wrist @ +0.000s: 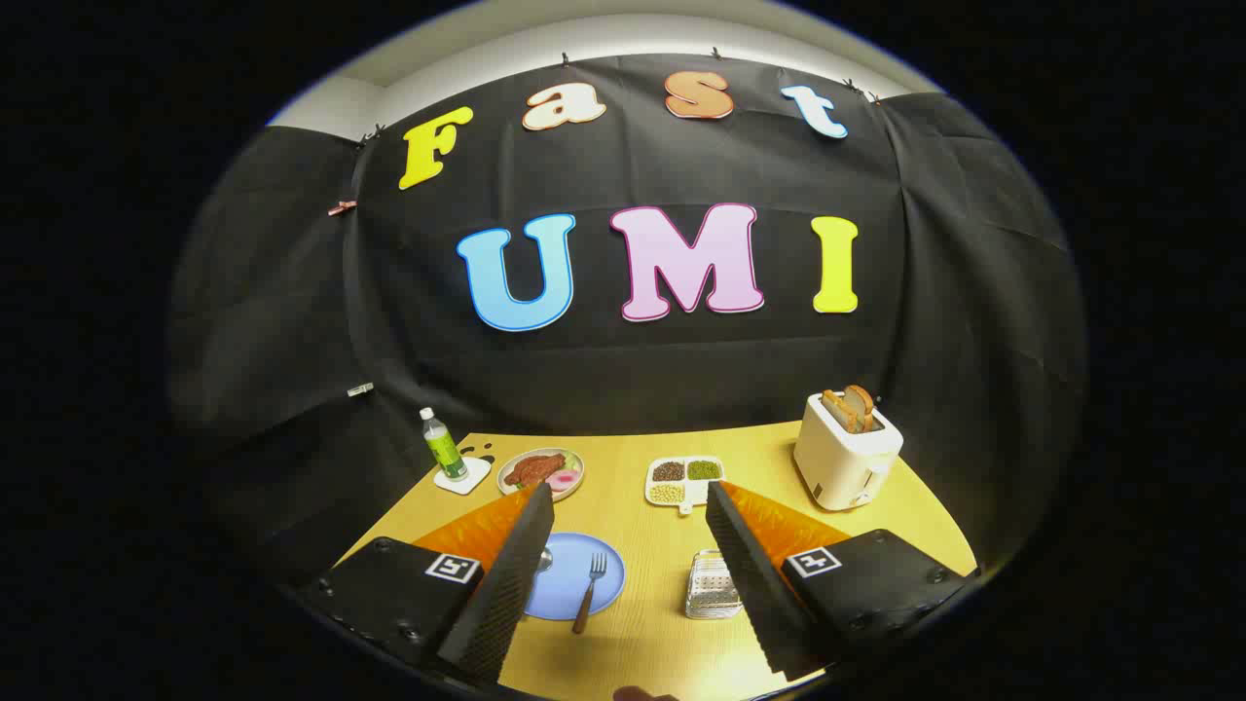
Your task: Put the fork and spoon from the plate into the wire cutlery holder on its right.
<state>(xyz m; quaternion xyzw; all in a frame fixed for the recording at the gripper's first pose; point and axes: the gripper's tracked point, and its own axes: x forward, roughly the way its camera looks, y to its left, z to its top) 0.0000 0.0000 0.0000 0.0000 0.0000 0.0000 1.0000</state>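
The tongs [631, 506] are held above the near edge of the wooden bench [642, 633], with both fingers spread wide apart and nothing between them. Each finger base carries a square black-and-white marker tag; no readable text appears on them. Between the fingers, on the bench, lies a round blue plate [584, 584]. A fork [589, 592] with a brown handle rests on the plate, tines pointing away and handle end past the near rim. The spoon [544, 559] lies at the plate's left side, mostly hidden behind the left finger. The wire cutlery holder [711, 586] stands just right of the plate, partly behind the right finger. Beyond the fingers are a plate of food [541, 473], a divided white tray of beans [684, 480], a white toaster [845, 458] holding bread slices, and a bottle [443, 448] with a green label, too small to read, standing on a white coaster [462, 477].
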